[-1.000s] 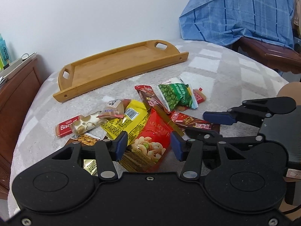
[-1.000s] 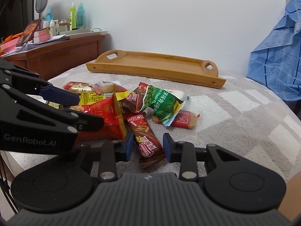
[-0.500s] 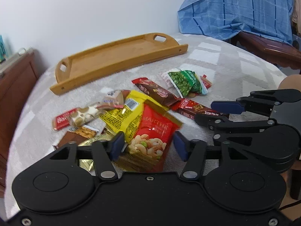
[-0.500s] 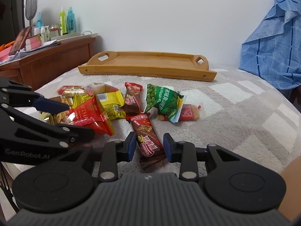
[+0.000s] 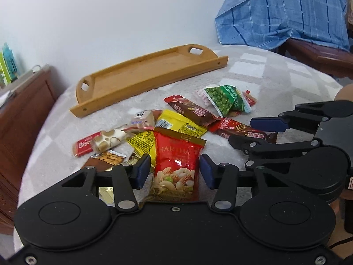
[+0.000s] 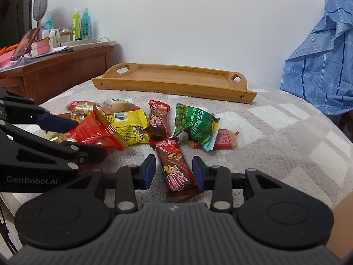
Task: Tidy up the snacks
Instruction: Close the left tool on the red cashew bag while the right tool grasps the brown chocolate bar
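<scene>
A pile of snack packets lies on a grey-and-white checked cloth. My left gripper is open around the near end of a red mixed-nuts bag, with a small gap on each side. My right gripper is open around the near end of a brown wafer bar. Behind them lie a yellow packet, a second brown bar, a green wasabi-pea bag and a red biscuit bar. An empty bamboo tray stands at the back by the wall.
A wooden dresser with bottles and papers stands at the left. A blue checked cloth hangs over furniture at the right. The right gripper shows in the left wrist view, close beside the left one.
Both grippers have pulled back and risen a little, so the pile sits farther off. The red nuts bag now stands up between the left jaws. Both stay open.
</scene>
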`<control>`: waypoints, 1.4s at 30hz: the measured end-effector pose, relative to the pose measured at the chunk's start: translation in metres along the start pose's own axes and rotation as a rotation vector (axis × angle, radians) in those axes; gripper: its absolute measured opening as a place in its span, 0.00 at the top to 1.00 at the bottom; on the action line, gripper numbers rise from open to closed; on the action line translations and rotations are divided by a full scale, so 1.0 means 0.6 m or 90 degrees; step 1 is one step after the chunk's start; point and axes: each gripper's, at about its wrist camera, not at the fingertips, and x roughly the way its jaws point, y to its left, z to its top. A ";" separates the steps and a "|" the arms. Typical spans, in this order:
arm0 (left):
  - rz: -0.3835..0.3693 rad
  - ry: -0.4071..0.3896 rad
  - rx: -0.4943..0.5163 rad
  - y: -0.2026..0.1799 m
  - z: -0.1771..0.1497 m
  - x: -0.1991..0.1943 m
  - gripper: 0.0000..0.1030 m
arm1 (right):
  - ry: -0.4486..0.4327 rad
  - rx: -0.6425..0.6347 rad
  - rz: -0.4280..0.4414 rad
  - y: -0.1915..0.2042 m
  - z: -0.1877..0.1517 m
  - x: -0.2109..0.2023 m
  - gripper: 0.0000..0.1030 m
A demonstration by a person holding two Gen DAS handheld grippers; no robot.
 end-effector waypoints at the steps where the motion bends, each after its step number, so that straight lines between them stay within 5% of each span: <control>1: 0.004 -0.001 0.000 0.000 -0.001 -0.001 0.53 | 0.000 -0.003 -0.001 0.002 0.000 0.001 0.45; 10: 0.022 -0.012 -0.031 0.008 -0.004 -0.017 0.52 | -0.007 0.000 -0.001 0.004 0.003 0.006 0.45; 23: 0.046 -0.026 -0.052 0.006 -0.023 -0.019 0.33 | 0.002 0.008 -0.010 0.004 0.002 0.011 0.45; 29: 0.041 -0.035 -0.028 0.002 -0.018 -0.040 0.36 | -0.002 0.016 -0.009 0.001 0.003 0.007 0.45; 34: 0.023 -0.021 -0.017 -0.003 -0.016 -0.048 0.64 | -0.008 0.028 -0.013 -0.004 0.002 -0.002 0.45; 42: 0.017 -0.016 -0.006 -0.014 -0.025 -0.035 0.61 | -0.009 0.029 -0.011 -0.003 0.002 -0.003 0.45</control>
